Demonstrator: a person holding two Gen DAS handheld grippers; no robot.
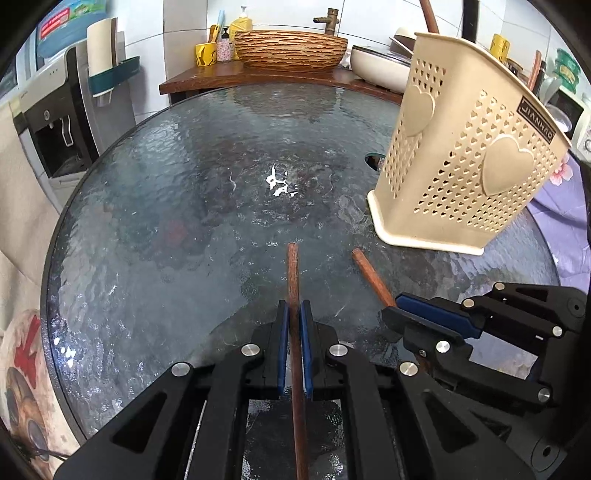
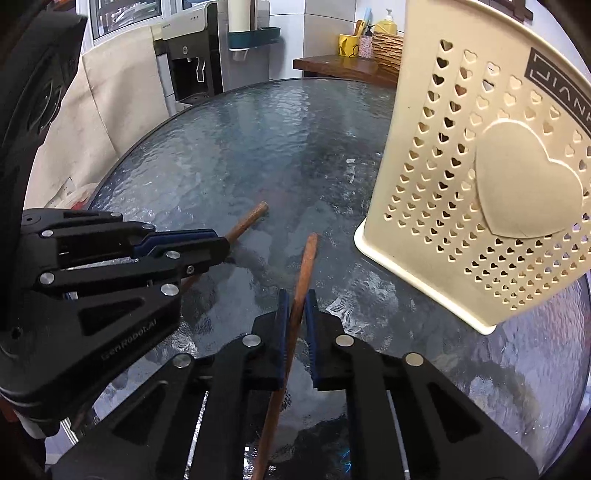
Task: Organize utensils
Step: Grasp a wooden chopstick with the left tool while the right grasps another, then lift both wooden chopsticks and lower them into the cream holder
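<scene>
My left gripper [image 1: 294, 308] is shut on a brown wooden chopstick [image 1: 293, 273] that points forward over the glass table [image 1: 166, 206]. My right gripper [image 2: 296, 299] is shut on a second wooden chopstick [image 2: 304, 266]. In the left wrist view the right gripper [image 1: 397, 306] shows at right with its chopstick [image 1: 371, 275]. In the right wrist view the left gripper [image 2: 221, 245] shows at left with its chopstick [image 2: 247, 221]. A cream perforated utensil holder [image 1: 469, 155] with heart shapes stands on the table ahead right; it is close in the right wrist view [image 2: 491, 177].
A wooden counter [image 1: 229, 75] behind the table holds a woven bowl [image 1: 291, 48], yellow cup [image 1: 205, 53] and soap bottle [image 1: 241, 22]. A water dispenser [image 1: 55, 122] stands at left. A hole [image 1: 373, 159] sits in the glass by the holder.
</scene>
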